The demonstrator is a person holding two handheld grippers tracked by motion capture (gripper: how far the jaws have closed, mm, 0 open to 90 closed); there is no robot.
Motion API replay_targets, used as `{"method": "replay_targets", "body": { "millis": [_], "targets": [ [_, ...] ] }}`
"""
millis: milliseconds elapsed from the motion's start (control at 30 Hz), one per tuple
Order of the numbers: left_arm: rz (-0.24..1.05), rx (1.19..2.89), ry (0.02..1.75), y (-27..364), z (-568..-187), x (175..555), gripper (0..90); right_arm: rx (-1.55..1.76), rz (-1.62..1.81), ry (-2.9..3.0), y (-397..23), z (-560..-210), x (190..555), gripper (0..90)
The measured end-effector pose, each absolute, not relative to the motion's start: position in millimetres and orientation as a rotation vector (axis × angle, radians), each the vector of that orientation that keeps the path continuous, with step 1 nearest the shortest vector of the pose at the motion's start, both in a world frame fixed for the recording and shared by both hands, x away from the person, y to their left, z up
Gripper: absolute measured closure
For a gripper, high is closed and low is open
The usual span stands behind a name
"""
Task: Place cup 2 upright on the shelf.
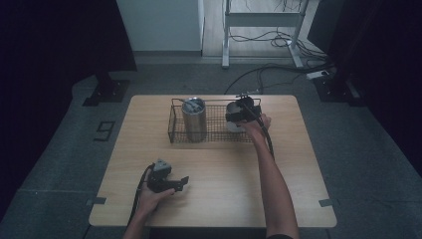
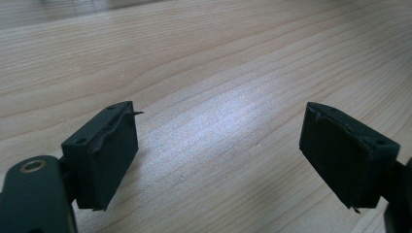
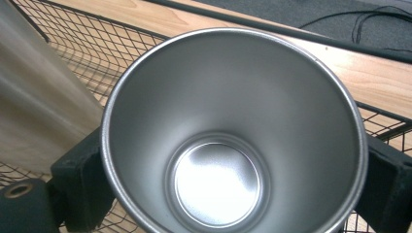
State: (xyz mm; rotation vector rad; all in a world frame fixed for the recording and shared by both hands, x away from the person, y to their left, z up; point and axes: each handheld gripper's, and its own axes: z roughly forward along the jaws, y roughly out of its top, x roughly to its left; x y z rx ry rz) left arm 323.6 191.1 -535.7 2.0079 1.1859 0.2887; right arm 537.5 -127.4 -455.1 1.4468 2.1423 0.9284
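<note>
Cup (image 3: pixel 233 131), steel, clamped between the right gripper's (image 1: pixel 242 113) jaws over the right end of the wire basket (image 1: pixel 175 130), mouth open to the gripper camera. Tumbler (image 1: pixel 194 119) upright at basket's left end. Left gripper (image 2: pixel 218 160) near-left on the table (image 1: pixel 224 199), jaws apart, holding nothing.

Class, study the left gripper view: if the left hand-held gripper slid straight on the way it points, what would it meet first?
Probably nothing but the light wooden table top. The left hand-held gripper, jaws apart and empty, points low across bare boards; the way looks free as far as that view shows.
</note>
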Motion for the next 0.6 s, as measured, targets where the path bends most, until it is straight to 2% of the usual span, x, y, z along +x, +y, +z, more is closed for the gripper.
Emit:
{"method": "replay_targets", "body": {
  "millis": [600],
  "targets": [
    [0.287, 2.007, 1.193, 194.9, -535.8, 325.1, 14.3, 1.473, 0.860, 2.171, -128.1, -471.0, 545.5, 7.0]
  ]
}}
